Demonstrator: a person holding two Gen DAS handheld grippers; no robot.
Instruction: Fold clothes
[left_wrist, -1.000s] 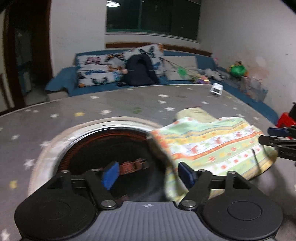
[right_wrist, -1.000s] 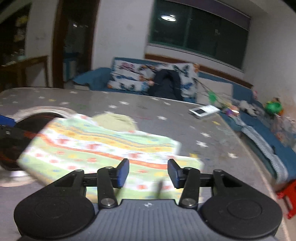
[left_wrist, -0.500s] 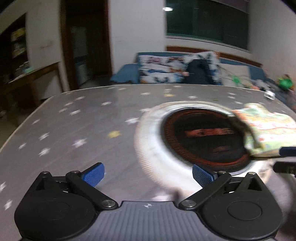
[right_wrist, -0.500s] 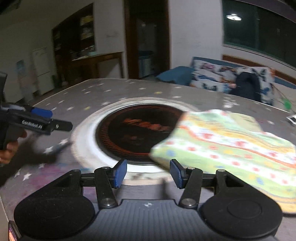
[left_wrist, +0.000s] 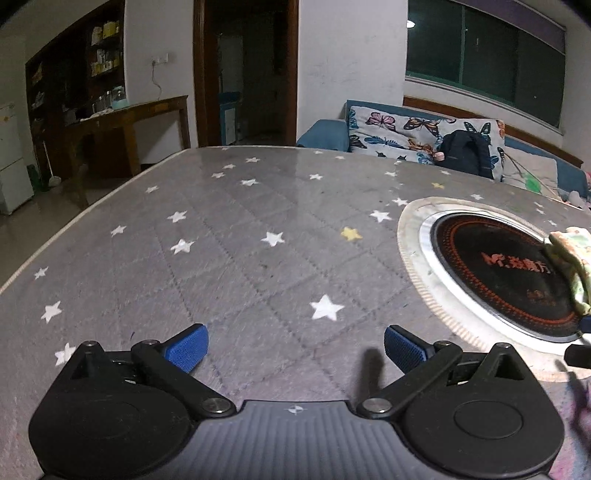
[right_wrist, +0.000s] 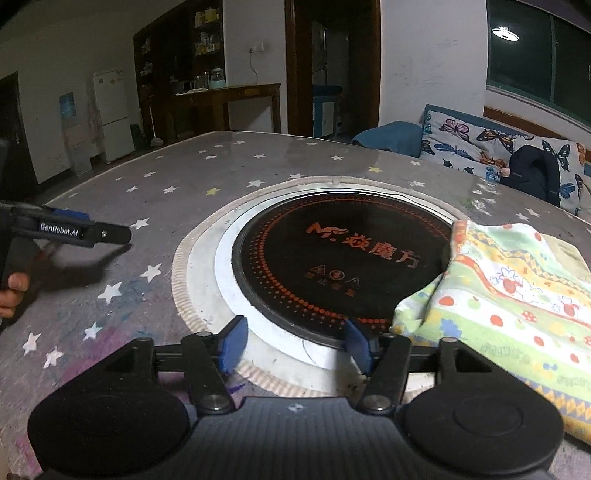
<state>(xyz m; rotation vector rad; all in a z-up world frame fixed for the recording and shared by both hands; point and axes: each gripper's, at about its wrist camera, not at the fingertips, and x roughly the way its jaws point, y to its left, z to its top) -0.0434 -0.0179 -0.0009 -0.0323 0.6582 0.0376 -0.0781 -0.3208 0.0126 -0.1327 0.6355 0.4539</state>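
left wrist view: the left gripper (left_wrist: 295, 350) is held low over the star-print table (left_wrist: 229, 258), jaws spread wide w/ nothing between them. only a bunched edge of the garment (left_wrist: 572, 258) is seen, at the far right of the frame, lapping the rim of the round inset cooktop (left_wrist: 495, 273). a dark tip at the right edge, prob. the other gripper, is cut off. from here it can't be told whether the cloth is folded.

right wrist view: the right gripper (right_wrist: 295, 343) is pointed at the near rim of the cooktop (right_wrist: 332, 258), jaws released, parted less widely than the left's, nothing gripped. the garment (right_wrist: 517, 306) is shown much more fully: a striped, fruit-print piece lying on the table (right_wrist: 184, 177) to the right, in what looks like a doubled-over bundle, its left corner resting on the cooktop, just beside the right jaw but not held. the left gripper (right_wrist: 110, 233) is seen side-on at the far left, well apart from the cloth, w/ part of the hand (right_wrist: 13, 291) on its grip.

judgement: this piece is taken as folded & let go; edges are a bit loose, so tidying or the next item, none in view, may be what is left.
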